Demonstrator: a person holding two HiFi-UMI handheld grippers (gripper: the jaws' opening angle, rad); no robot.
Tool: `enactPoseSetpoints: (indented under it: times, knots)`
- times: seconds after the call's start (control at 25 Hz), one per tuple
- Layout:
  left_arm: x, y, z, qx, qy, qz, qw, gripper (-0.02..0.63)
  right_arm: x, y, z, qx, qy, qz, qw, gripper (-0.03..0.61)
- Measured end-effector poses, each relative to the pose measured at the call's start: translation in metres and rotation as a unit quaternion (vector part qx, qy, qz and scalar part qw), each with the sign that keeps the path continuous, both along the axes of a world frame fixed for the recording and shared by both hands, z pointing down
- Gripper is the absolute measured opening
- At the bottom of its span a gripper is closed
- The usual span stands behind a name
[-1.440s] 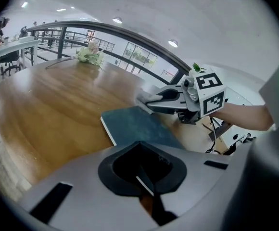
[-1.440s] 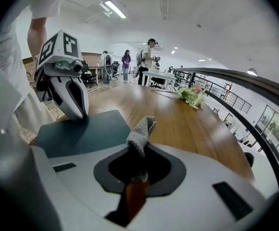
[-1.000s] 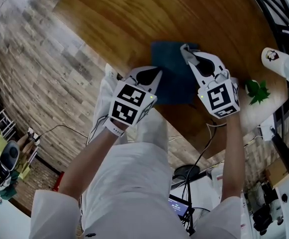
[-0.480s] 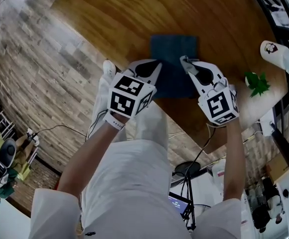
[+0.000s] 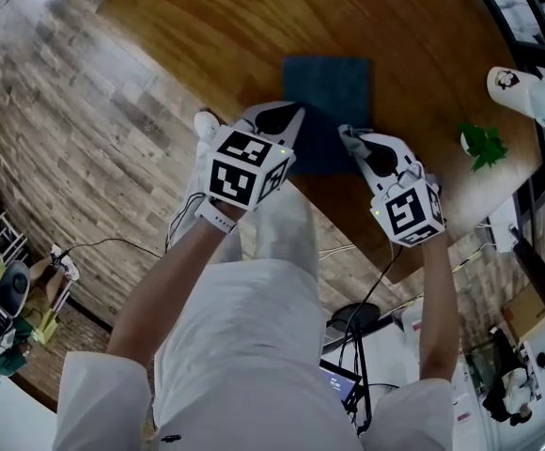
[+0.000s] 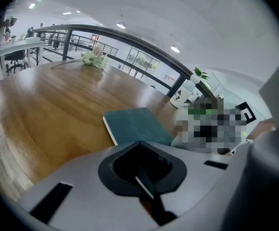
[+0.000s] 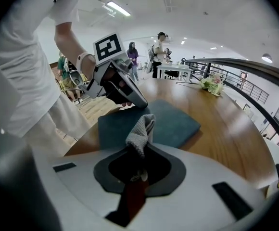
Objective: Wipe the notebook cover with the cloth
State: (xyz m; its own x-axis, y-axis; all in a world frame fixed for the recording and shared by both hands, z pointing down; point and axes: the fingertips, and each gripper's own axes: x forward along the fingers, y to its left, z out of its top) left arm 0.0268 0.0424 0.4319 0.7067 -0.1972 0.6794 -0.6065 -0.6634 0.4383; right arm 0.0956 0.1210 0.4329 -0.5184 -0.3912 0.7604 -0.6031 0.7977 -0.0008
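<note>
A dark teal notebook (image 5: pixel 329 87) lies flat on the brown wooden table (image 5: pixel 254 26), close to its near edge. My right gripper (image 5: pixel 348 137) is shut on a bunched grey cloth (image 7: pixel 142 129), which hangs over the notebook's (image 7: pixel 178 121) near right part. My left gripper (image 5: pixel 294 113) is shut with nothing between its jaws. Its tips are at the notebook's near left edge; in the right gripper view the left gripper (image 7: pixel 140 102) looks pressed on the cover. The left gripper view shows the notebook (image 6: pixel 137 124) just beyond its jaws.
A green plant sprig (image 5: pixel 484 147) and a white figure-printed cup (image 5: pixel 521 90) stand right of the notebook. A flower bunch (image 6: pixel 94 57) lies at the table's far side. The table's near edge (image 5: pixel 282 191) runs under my grippers. People (image 7: pixel 159 46) stand far off.
My right gripper has drawn the cloth back across the cover, from its far part toward the near edge. The left gripper has stayed at the notebook's left edge.
</note>
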Motion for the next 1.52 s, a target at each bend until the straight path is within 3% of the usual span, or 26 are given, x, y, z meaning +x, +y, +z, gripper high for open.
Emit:
enactPoseSetpoints:
  times: [0.68, 0.88, 1.12, 1.52]
  knots:
    - [0.003, 0.003, 0.0, 0.018, -0.009, 0.007, 0.9998, 0.018, -0.01, 0.057, -0.001, -0.025, 0.006, -0.015, 1.0, 0.034]
    - [0.004, 0.002, 0.001, 0.021, -0.002, 0.009, 0.9997, 0.018, -0.02, 0.068, -0.015, -0.046, -0.021, -0.014, 0.999, 0.034]
    - [0.003, 0.004, 0.001, 0.019, 0.004, 0.008, 0.9998, 0.018, -0.02, 0.035, -0.04, -0.009, -0.028, -0.007, 1.0, 0.034]
    - [0.003, 0.005, 0.001, 0.023, 0.005, 0.007, 0.9997, 0.018, -0.019, -0.063, -0.046, 0.052, -0.022, -0.007, 0.998, 0.035]
